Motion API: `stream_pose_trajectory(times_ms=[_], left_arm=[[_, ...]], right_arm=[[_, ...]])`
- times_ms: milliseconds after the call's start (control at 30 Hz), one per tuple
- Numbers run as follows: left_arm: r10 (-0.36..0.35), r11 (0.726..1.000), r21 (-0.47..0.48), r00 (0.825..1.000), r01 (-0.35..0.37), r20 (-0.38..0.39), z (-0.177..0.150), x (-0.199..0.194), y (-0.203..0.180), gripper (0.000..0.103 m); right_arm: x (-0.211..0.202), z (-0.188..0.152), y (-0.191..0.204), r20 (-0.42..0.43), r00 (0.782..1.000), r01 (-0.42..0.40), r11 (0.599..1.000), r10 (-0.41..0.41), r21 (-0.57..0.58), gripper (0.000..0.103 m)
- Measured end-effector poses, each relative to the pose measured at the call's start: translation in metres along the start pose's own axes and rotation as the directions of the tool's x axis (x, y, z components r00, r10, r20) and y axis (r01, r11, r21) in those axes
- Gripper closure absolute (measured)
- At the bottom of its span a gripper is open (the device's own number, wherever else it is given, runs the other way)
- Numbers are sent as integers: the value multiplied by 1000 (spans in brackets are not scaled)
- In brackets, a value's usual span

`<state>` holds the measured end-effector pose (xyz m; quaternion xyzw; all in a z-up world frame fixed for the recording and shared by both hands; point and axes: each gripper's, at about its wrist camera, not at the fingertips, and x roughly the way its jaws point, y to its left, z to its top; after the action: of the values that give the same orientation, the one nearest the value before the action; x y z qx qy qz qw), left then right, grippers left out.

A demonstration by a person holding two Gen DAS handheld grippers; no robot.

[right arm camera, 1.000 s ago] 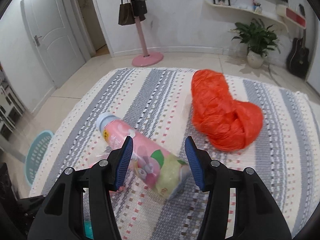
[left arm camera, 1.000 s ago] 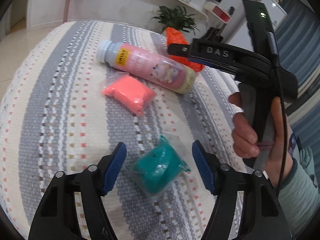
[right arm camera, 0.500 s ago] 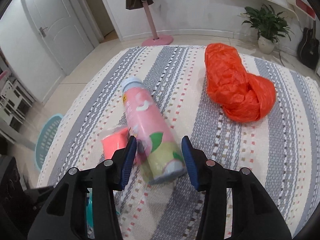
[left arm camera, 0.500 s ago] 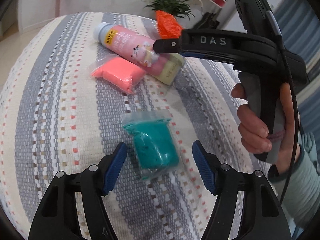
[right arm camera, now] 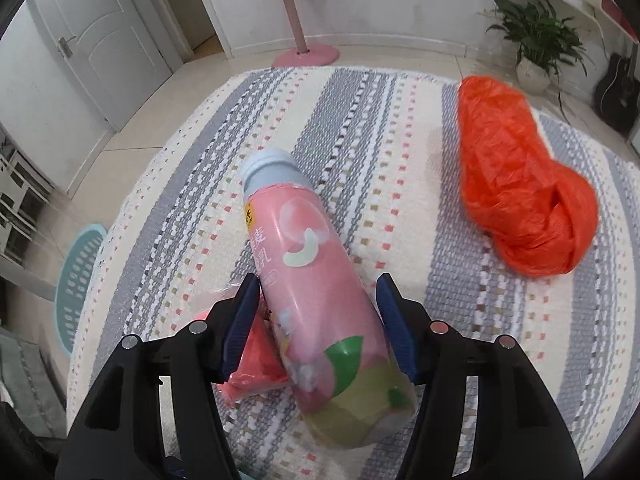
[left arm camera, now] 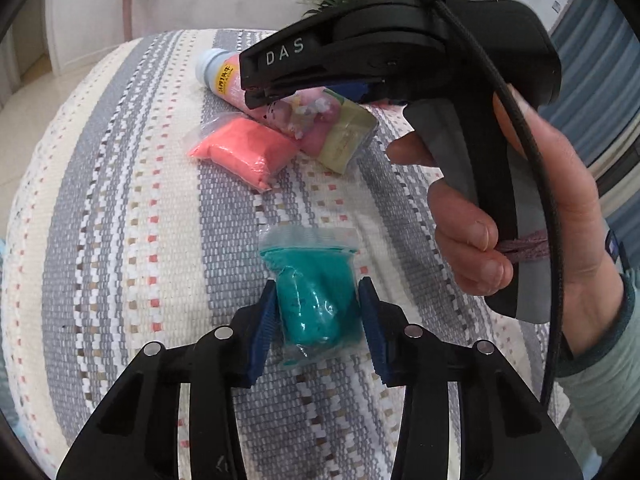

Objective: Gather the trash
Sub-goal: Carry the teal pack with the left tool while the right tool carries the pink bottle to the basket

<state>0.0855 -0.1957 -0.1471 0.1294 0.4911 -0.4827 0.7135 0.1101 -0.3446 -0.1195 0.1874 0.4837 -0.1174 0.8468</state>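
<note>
Our left tool [left arm camera: 318, 306] has just clamped onto the teal bag [left arm camera: 314, 300], and the right tool [right arm camera: 316, 312], still unclenched, has closed in around the pink bottle [right arm camera: 316, 300], so both pickups look imminent.

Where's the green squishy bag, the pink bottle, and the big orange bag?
green squishy bag [left arm camera: 316, 300]: left wrist view, middle of the teal lump.
pink bottle [right arm camera: 310, 280]: right wrist view, middle of its pink body.
big orange bag [right arm camera: 516, 184]: right wrist view, middle of the crinkled plastic.

Bottle [right arm camera: 316, 304] beside pouch [right arm camera: 252, 364] (touching)
</note>
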Motion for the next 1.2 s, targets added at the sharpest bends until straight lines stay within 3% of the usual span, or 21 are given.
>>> stream_pose_trajectory(times_ms=[133,367,700,967,1200], left_arm=[[0,1000,22,1000,0,4,-4,-2,1,65],[31,999,8,999,-31,23,-10,-11,10,65],[70,995,-80,995,-65,72,-8,-29,44,66],[78,987,-150,987,-57,139,-5,-53,58,66],[97,972,-232,971,-45,220,-14,-93,82,66]], right_arm=[[11,-3,1,-55,998,15,1000,-15,0,48],[2,-14,2,-24,999,32,999,-33,-22,56],[-29,-43,-24,12,998,-55,992,54,116,56],[-53,-76,-52,76,975,-221,945,208,243,56],[-89,-79,-34,143,972,-210,958,184,195,56]])
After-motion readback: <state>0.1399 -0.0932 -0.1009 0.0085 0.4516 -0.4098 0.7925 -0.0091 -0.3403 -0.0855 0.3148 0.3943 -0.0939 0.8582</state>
